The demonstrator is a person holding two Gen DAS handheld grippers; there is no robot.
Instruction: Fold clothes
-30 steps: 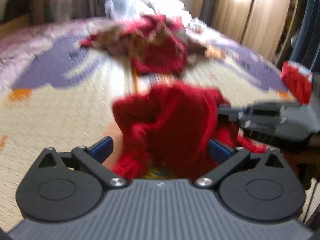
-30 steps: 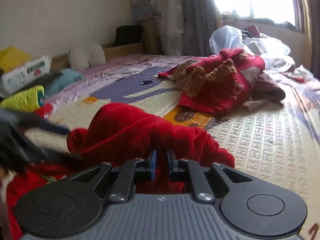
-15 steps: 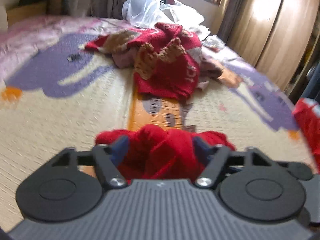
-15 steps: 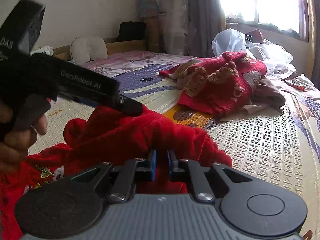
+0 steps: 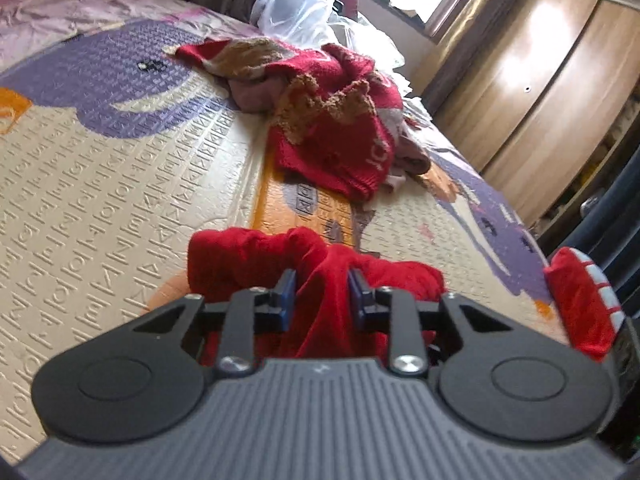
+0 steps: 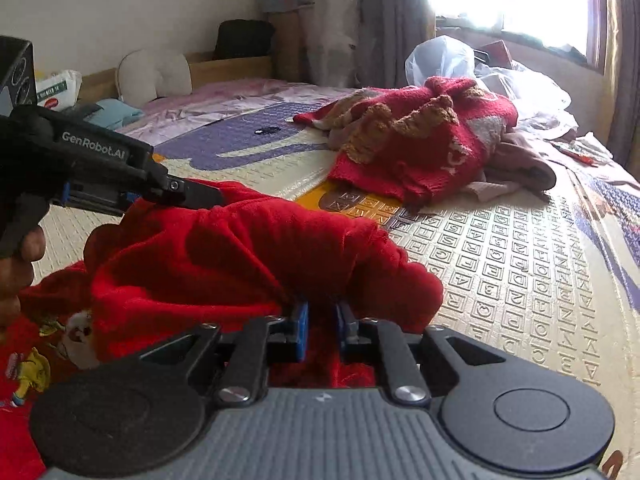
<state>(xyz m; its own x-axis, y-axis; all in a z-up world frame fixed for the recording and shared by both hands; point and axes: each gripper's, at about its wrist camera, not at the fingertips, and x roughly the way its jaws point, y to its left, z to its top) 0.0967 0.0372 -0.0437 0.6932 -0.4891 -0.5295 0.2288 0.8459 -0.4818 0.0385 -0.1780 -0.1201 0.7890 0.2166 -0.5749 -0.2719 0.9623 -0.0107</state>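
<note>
A red fleece garment [image 5: 248,256] lies bunched on the patterned bed mat [image 5: 100,184], with a cartoon print showing at its near left corner in the right wrist view. My left gripper [image 5: 322,296] has its jaws closing on a raised fold of it, and the cloth fills the gap between the blue pads. The right wrist view shows that left gripper [image 6: 192,196] biting the garment's [image 6: 224,256] upper left edge, with a hand on its grip. My right gripper [image 6: 322,322] is shut on the garment's near edge.
A heap of clothes topped by a red and tan knit sweater [image 5: 340,128] [image 6: 432,148] lies farther up the mat. Behind it are plastic bags [image 6: 440,60] below the window. A wooden wardrobe [image 5: 540,92] stands at the right, and a pillow [image 6: 152,76] at the headboard.
My left gripper came down onto the red garment and its jaws went from wide apart to narrow around a fold. The right gripper kept its hold and stayed in place.
</note>
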